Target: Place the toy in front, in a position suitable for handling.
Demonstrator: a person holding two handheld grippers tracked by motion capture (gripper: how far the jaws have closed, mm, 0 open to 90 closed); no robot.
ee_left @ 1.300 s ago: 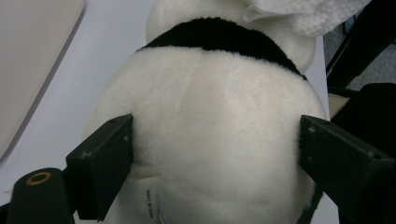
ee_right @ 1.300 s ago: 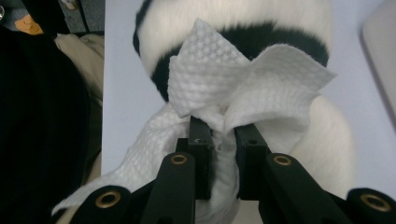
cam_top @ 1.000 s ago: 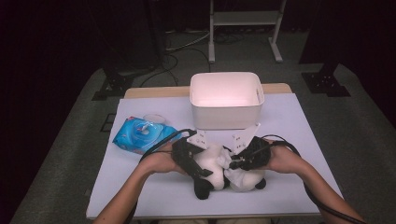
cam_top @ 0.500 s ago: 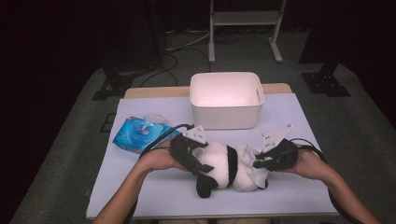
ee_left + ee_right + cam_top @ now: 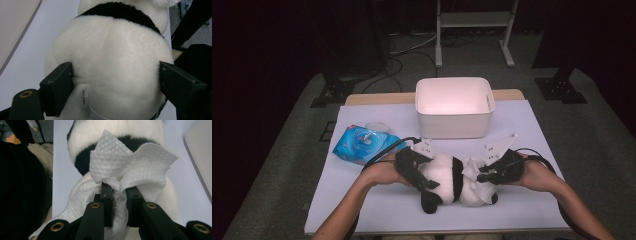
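Lying at the table's six o'clock edge, the plush panda [image 5: 451, 181] is clamped across its white body by the wide-set left gripper [image 5: 424, 183] from nine o'clock; a white wipe [image 5: 130, 167] is pinched in the right gripper [image 5: 482, 176], pressed against the panda from three o'clock; a white bin [image 5: 454, 107] stands at twelve o'clock.

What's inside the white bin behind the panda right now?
From the high view, the white bin looks empty: bare inner walls and floor, though its near wall hides the floor strip closest to the plush panda. The wipe is pinched in the right gripper, not binned.
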